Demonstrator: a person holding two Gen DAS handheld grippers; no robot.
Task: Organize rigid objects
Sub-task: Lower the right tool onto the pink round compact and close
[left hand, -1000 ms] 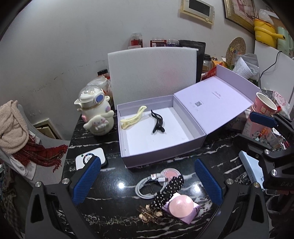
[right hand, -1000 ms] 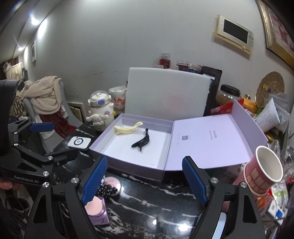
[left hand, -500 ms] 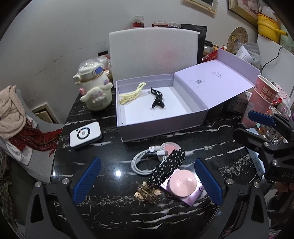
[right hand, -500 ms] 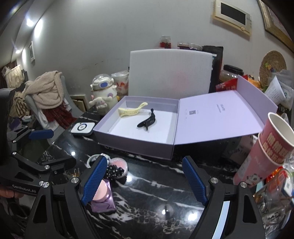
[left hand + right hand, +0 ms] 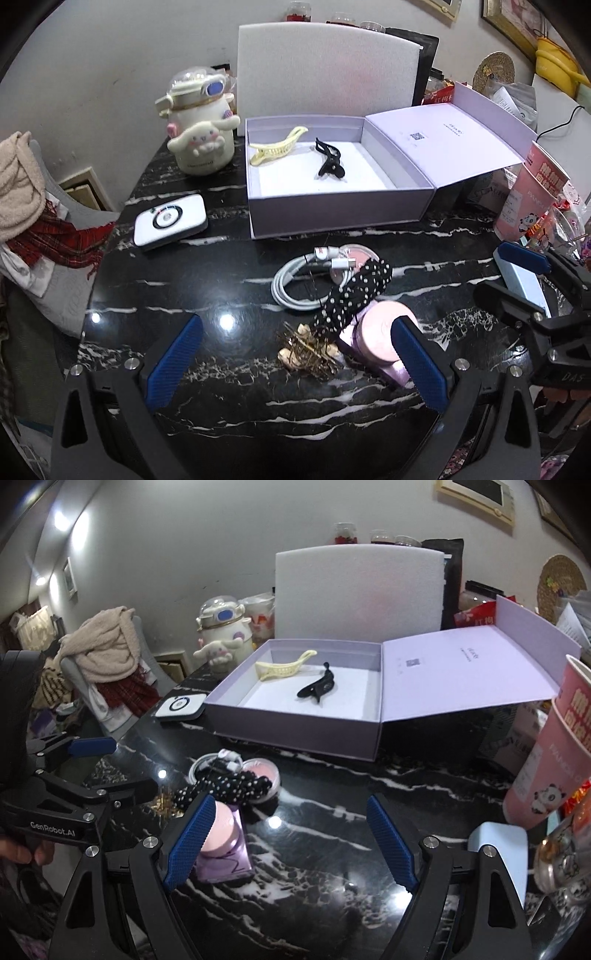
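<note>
Both grippers, left gripper (image 5: 295,354) & right gripper (image 5: 291,840), gaped empty; gold hair clip (image 5: 308,350) looked light, spiky, fragile—pinch its midsection.

Working over black marble table (image 5: 229,398) with white veins, ceiling light glaring off it. Backing onto grey-white wall (image 5: 177,542), scuffed, carrying framed pictures (image 5: 476,494). Standing left of table: grey chair (image 5: 147,664) bearing beige blanket (image 5: 107,650) and red plaid scarf (image 5: 62,240). Leaning at back: woven mat (image 5: 561,579).
</note>
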